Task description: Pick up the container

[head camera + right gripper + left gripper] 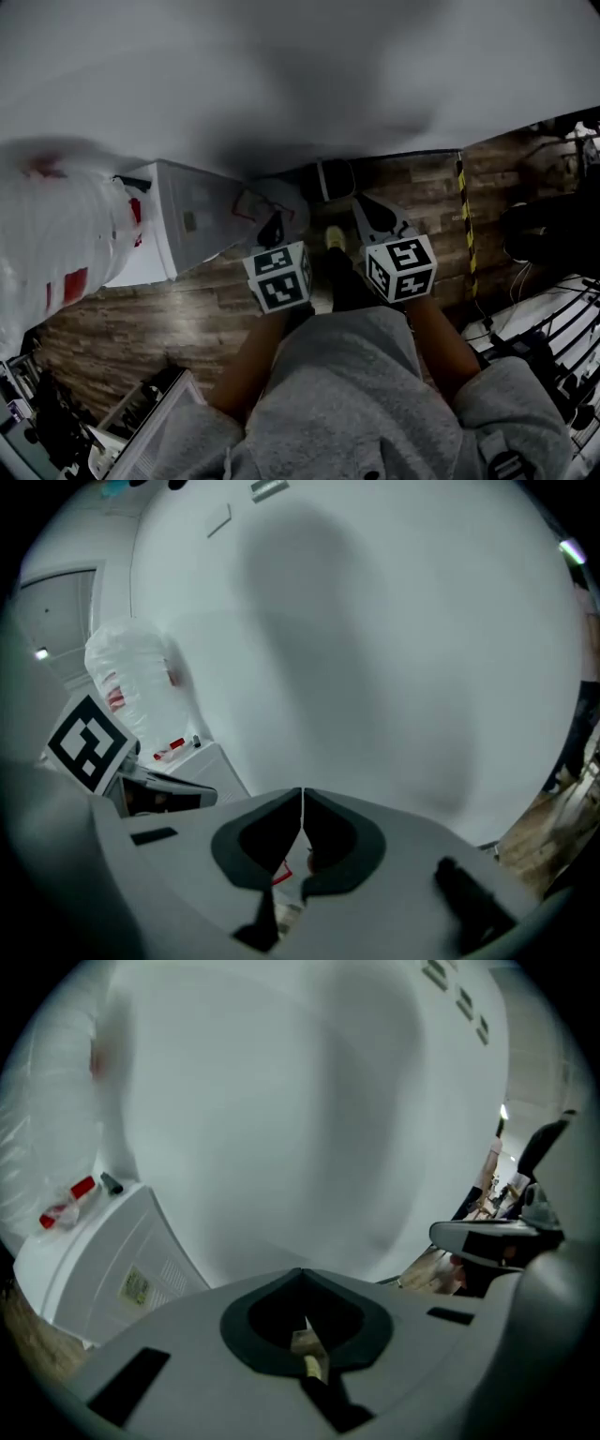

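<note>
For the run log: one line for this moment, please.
left tool: shut, empty | right tool: shut, empty | white box: on floor, not gripped

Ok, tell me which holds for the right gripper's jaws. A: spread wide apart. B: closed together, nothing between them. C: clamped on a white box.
B: in the right gripper view, the right gripper has its jaw tips meeting along a thin line, with nothing gripped between them.

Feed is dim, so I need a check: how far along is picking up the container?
Done: nothing yet. In hand: nothing; left gripper and right gripper are both shut and empty. Left: open, reach and grip the white box, probably the container.
</note>
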